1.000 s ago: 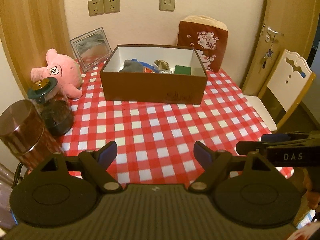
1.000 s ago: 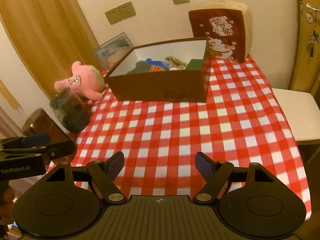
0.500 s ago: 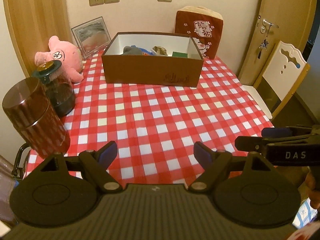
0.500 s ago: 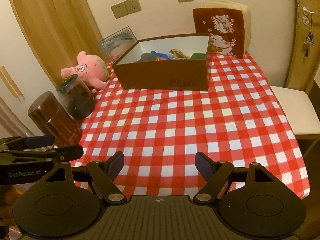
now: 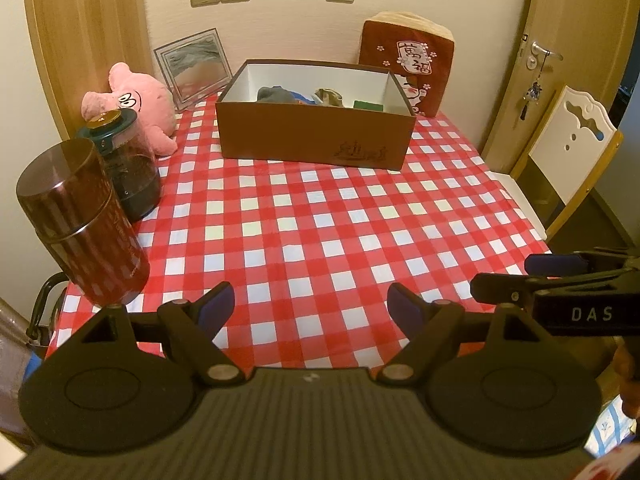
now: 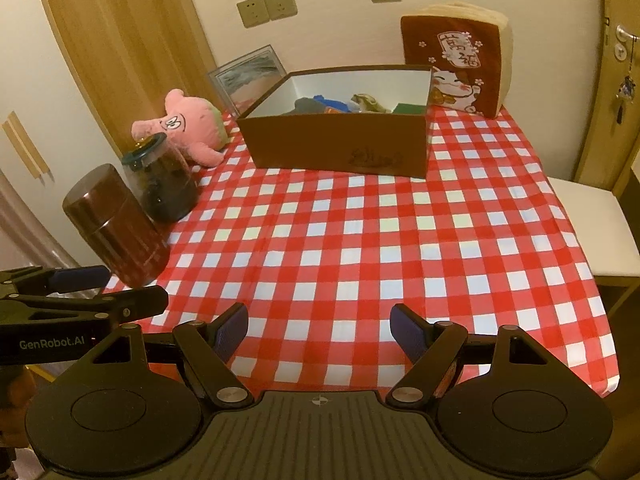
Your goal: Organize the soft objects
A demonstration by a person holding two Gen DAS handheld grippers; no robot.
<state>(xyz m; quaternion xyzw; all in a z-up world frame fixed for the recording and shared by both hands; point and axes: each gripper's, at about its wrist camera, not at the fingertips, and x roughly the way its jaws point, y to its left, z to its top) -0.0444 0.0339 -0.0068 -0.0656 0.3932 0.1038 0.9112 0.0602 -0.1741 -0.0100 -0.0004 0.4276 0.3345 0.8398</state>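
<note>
We have drawn both grippers back from the cardboard box (image 5: 316,136), which now sits farther off; the left gripper (image 5: 310,306) and right gripper (image 6: 319,325) hover side by side over the checked tablecloth (image 6: 360,240), angled down, jaws spread and empty; the pink plush (image 5: 140,106) lies left of the box, behind two jars (image 5: 100,200).

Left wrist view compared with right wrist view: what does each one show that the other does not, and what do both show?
Only the left wrist view shows the white chair backrest with cut-out holes and the right gripper from the side.

Only the right wrist view shows the left gripper from the side.

Both show the brown cardboard box, the pink plush pig, the dark red cushion with a cat picture and the red-and-white checked tablecloth.
</note>
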